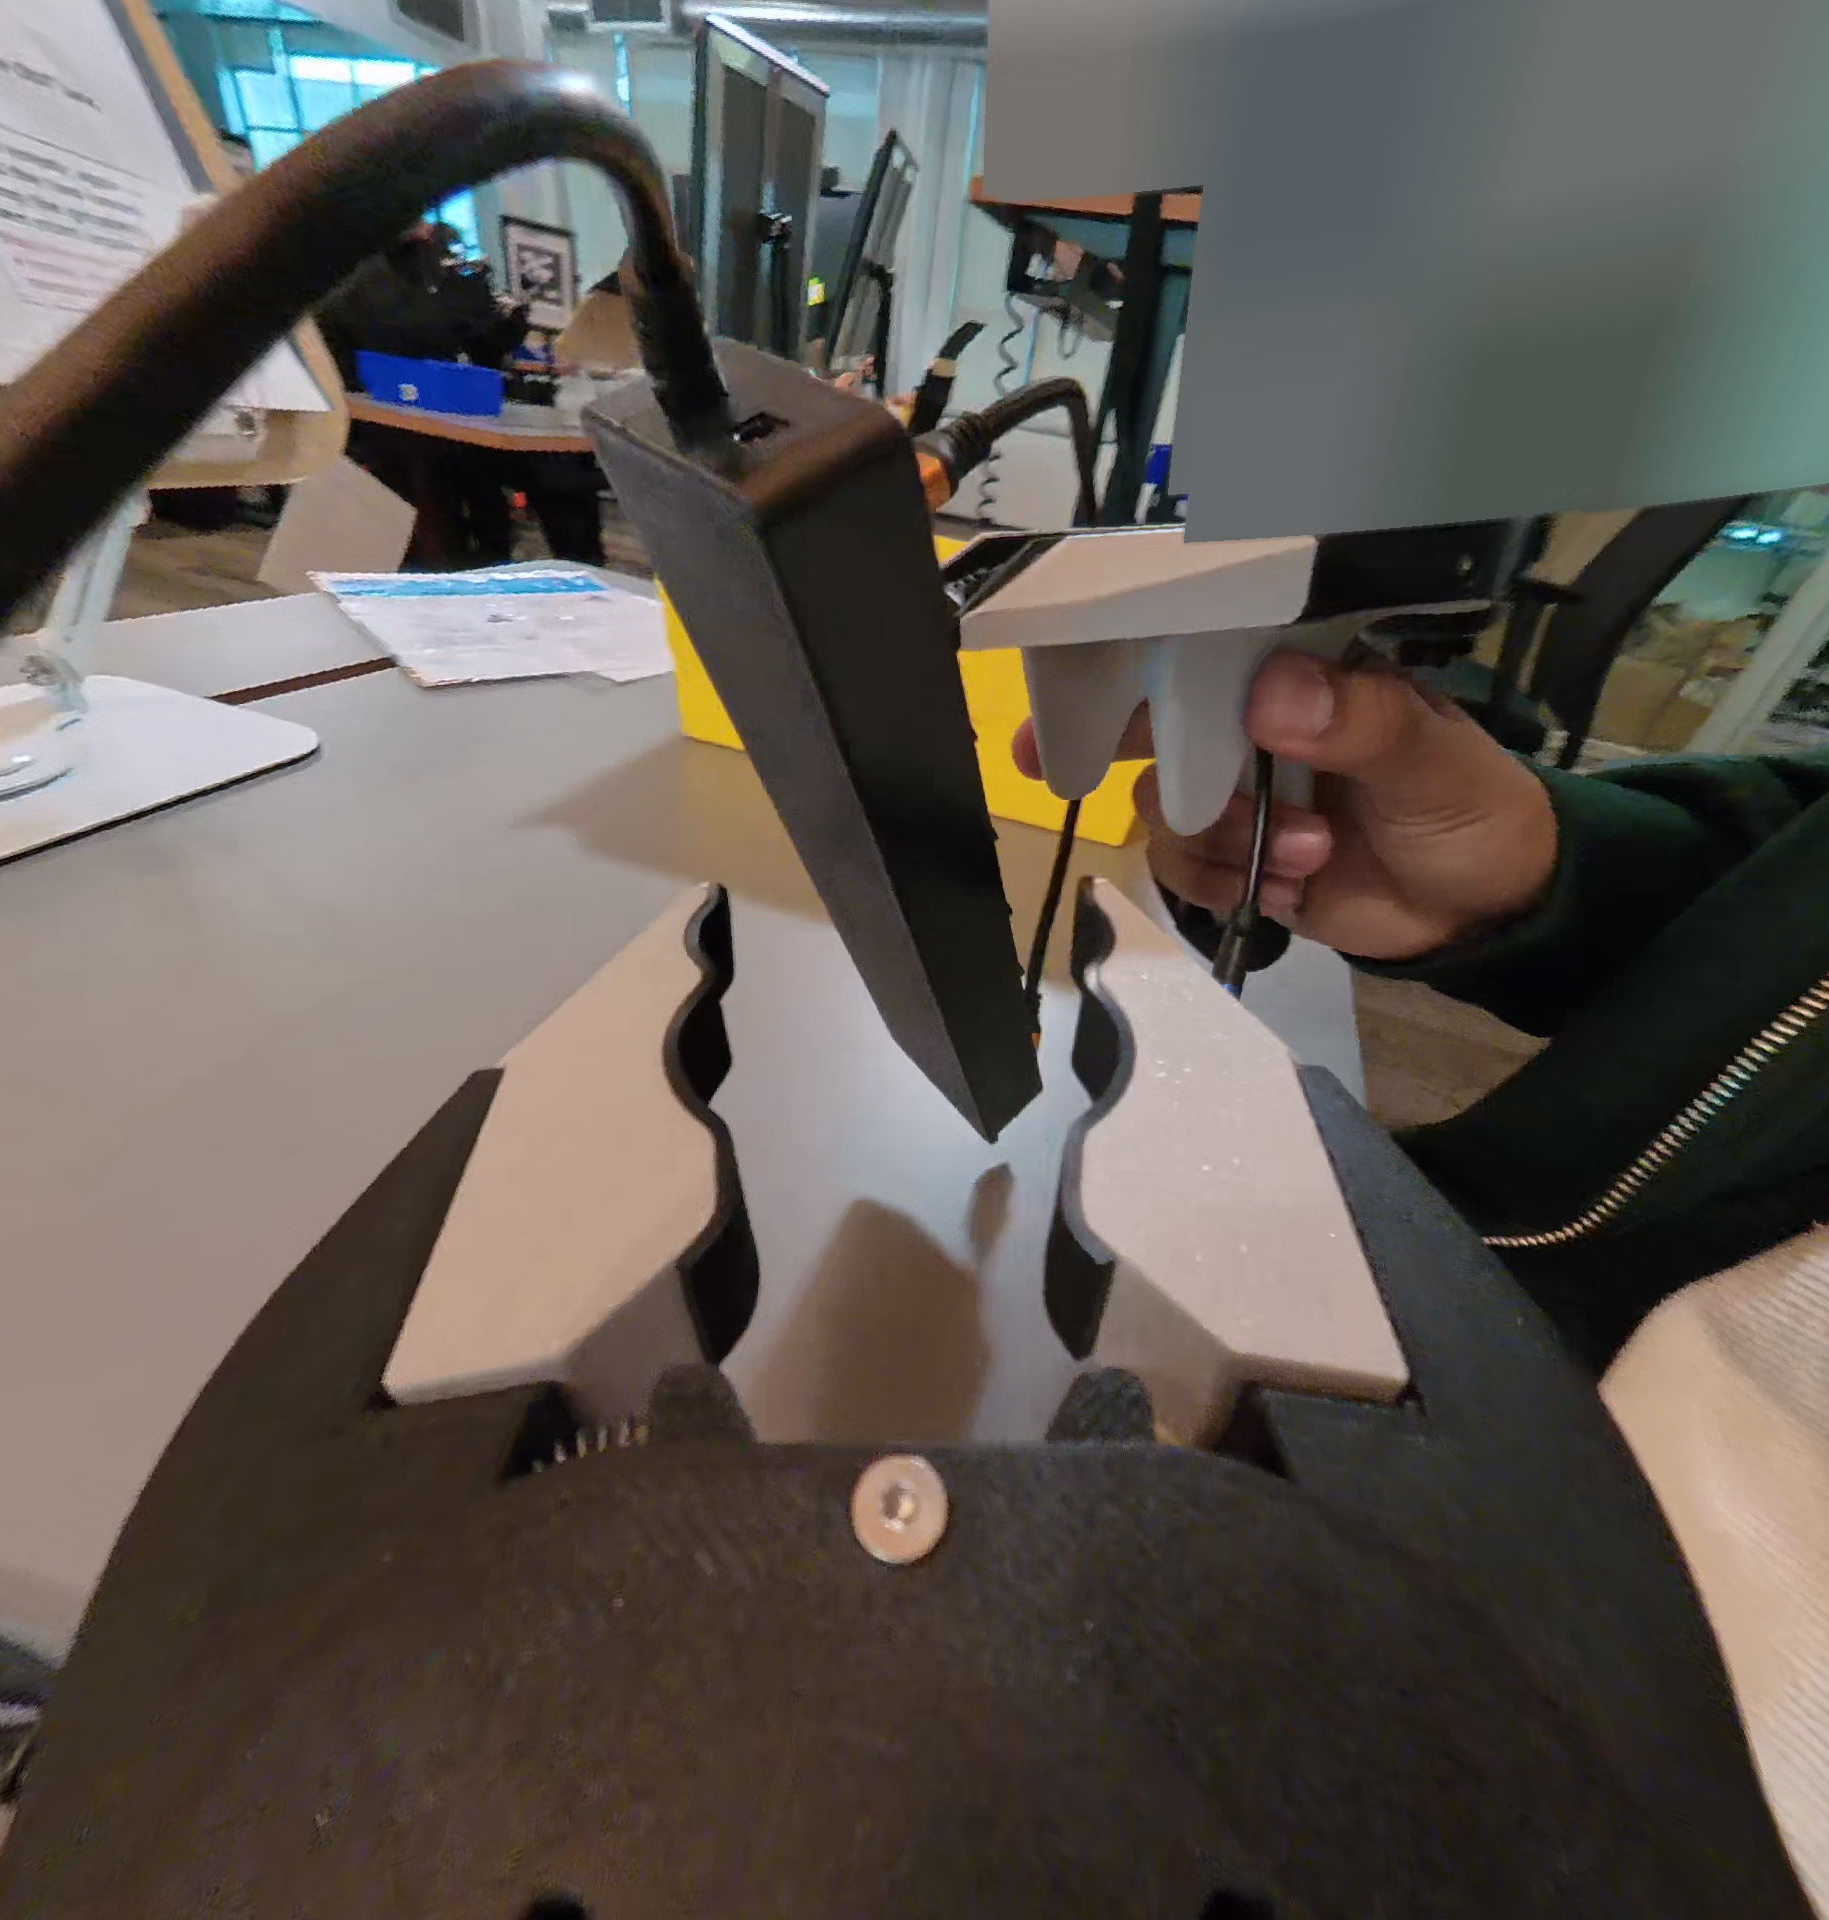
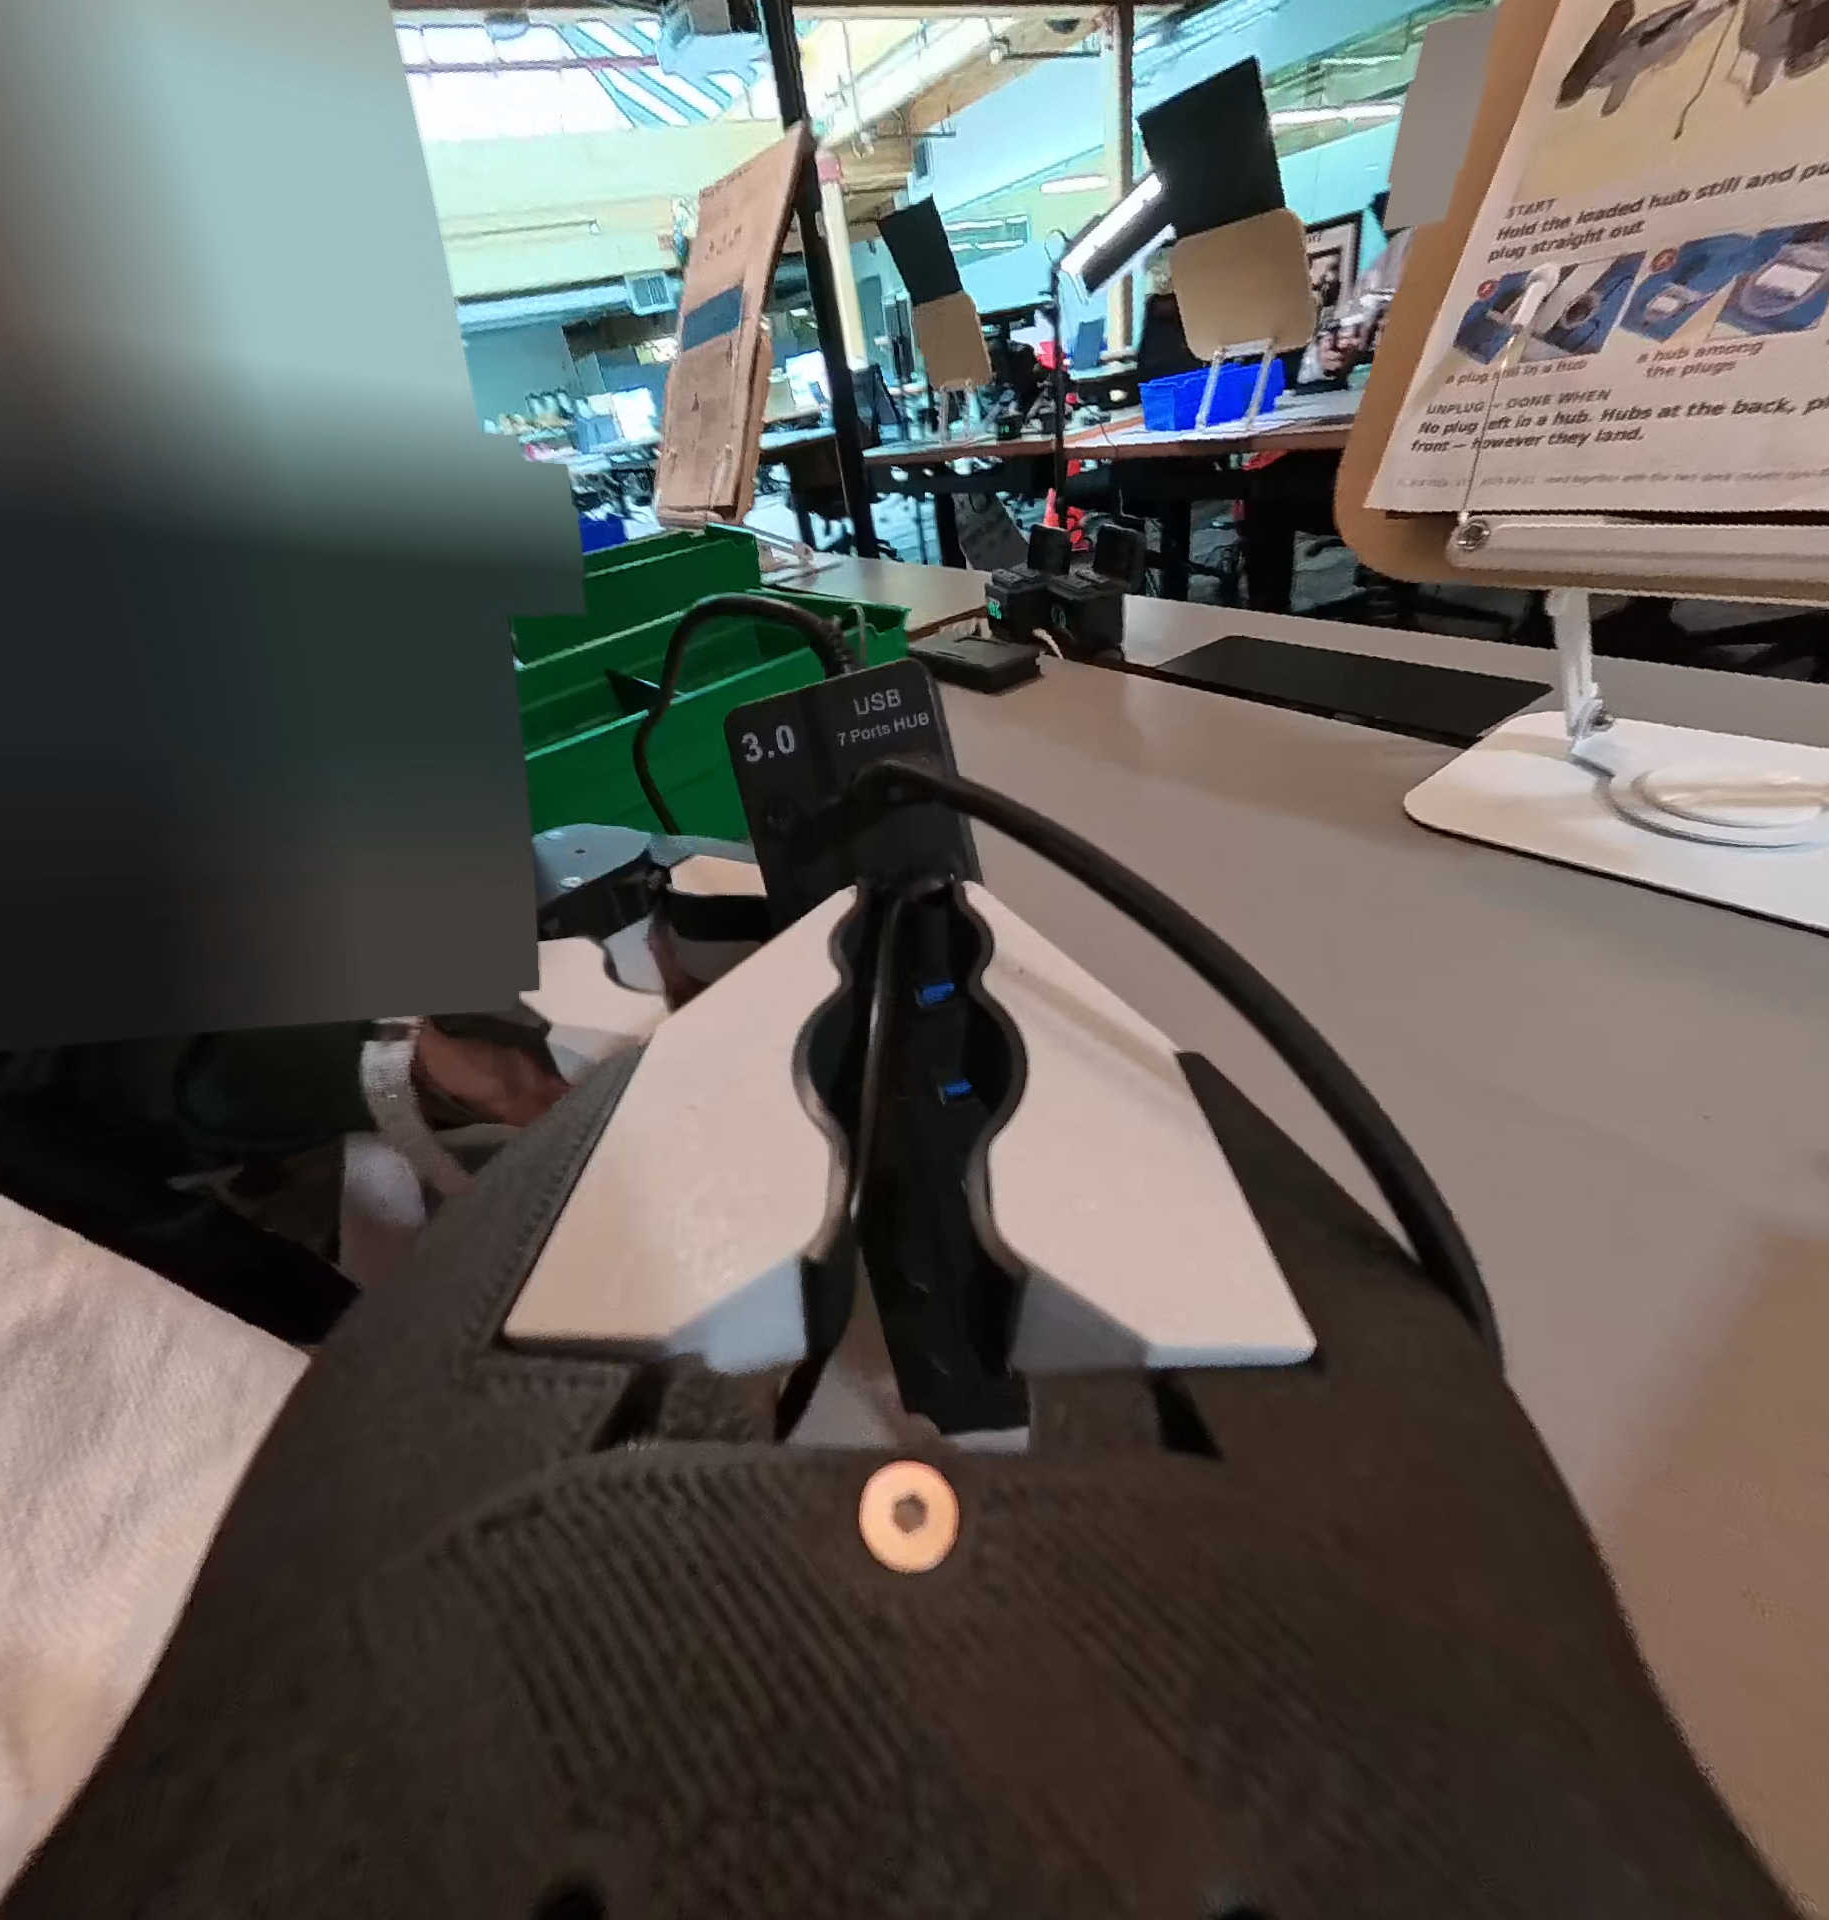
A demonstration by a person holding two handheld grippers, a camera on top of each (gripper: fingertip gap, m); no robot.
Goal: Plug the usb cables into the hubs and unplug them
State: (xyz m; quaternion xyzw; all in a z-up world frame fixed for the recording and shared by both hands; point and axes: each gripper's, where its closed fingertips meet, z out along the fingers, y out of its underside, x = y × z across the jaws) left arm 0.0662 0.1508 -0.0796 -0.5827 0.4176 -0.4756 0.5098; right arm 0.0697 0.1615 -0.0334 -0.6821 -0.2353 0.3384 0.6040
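Note:
A long black USB hub point(image 1: 837, 675) stands tilted above the grey table point(image 1: 318, 987). Its lower end hangs between the fingers of my left gripper point(image 1: 902, 894), which is open and not gripping it. A thick black cable point(image 1: 266, 239) leaves the hub's top end and arcs left. In the right wrist view my right gripper point(image 2: 908, 904) is shut on the same hub point(image 2: 837, 748), which runs along its fingers with blue ports showing. A black USB cable point(image 2: 1253, 997) is plugged into the hub just past the fingertips and curves off to the right.
A yellow bin point(image 1: 1045, 758) and papers point(image 1: 494, 623) lie behind the hub. A white document stand point(image 2: 1668, 790) and a black pad point(image 2: 1346, 675) are on the right, green bins point(image 2: 629, 707) on the left. A hand point(image 1: 1388, 821) holds the right gripper's handle.

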